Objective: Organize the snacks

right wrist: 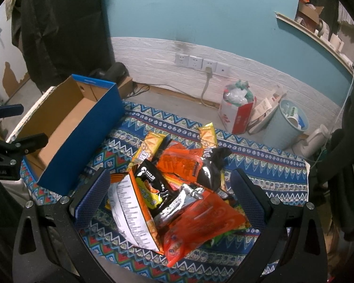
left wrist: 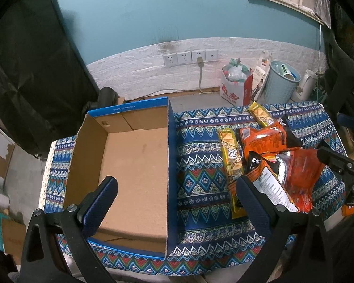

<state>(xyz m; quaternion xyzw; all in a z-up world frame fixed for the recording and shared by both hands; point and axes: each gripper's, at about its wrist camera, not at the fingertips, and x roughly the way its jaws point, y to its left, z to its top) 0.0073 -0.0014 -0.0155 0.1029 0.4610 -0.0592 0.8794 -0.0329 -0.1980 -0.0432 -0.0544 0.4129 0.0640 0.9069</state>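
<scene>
- Black snack pack (right wrist: 153,184) shows "tt"; the other print is too small to read.
- Left gripper (left wrist: 177,195) spread, holding nothing, above cardboard box (left wrist: 134,165).
- Right gripper (right wrist: 170,193) spread, holding nothing, over snack pile (right wrist: 188,188).

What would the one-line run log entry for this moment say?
stage: start | box: empty | snack pile: on cloth, right of box | left gripper: open, over box | right gripper: open, over pile

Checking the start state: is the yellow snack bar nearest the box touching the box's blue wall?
Apart. The left wrist view shows patterned cloth between the yellow snack bar and the box; the right wrist view agrees.
</scene>
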